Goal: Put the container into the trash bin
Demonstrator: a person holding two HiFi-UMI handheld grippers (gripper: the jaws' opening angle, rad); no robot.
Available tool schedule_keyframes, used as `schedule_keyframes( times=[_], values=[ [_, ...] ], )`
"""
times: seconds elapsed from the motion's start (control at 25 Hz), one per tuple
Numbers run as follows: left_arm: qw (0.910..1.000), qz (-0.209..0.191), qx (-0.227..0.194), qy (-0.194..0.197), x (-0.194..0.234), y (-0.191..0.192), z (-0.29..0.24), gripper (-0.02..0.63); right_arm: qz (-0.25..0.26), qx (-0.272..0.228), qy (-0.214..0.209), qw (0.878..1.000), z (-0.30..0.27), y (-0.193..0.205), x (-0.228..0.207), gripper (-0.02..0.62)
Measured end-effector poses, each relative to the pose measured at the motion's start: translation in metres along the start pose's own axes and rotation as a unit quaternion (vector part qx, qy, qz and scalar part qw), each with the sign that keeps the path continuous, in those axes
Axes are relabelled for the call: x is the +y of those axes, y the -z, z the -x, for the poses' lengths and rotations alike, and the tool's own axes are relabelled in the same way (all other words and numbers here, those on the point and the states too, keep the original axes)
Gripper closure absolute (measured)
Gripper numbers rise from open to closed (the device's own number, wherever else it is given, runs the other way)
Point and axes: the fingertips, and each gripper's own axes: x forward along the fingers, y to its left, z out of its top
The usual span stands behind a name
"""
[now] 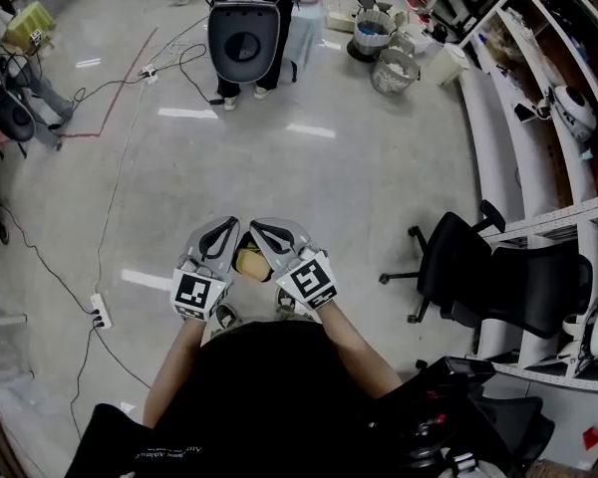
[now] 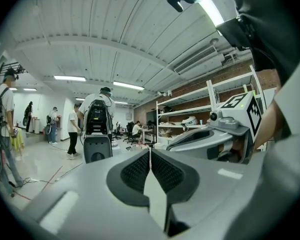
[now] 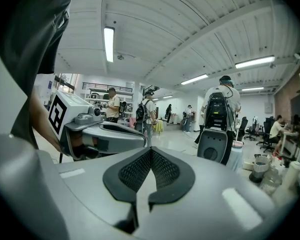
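I hold both grippers side by side in front of my chest, pointing ahead over the floor. In the head view my left gripper (image 1: 223,229) and right gripper (image 1: 270,231) nearly touch at the tips. Each gripper view shows its own black pads pressed together with nothing between them: left gripper (image 2: 150,153), right gripper (image 3: 151,151). A tan box-like thing (image 1: 250,263) shows below, in the gap between the two grippers; whether it is the container I cannot tell. Two wire mesh bins (image 1: 394,71) (image 1: 372,33) stand far ahead to the right.
A person with a black and grey rig (image 1: 244,30) stands straight ahead. A black office chair (image 1: 498,279) and white shelves (image 1: 538,137) line the right. A cable and a power strip (image 1: 100,312) lie on the floor at the left. More people stand far off (image 2: 73,129).
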Motion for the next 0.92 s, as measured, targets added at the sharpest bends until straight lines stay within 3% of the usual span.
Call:
schedule_keyframes(
  times=[0.92],
  values=[
    [0.9993, -0.001, 0.024, 0.028, -0.028, 0.016, -0.020, 0.603, -0.026, 0.016, 0.007, 0.999, 0.020, 0.020, -0.017, 0.583]
  ],
)
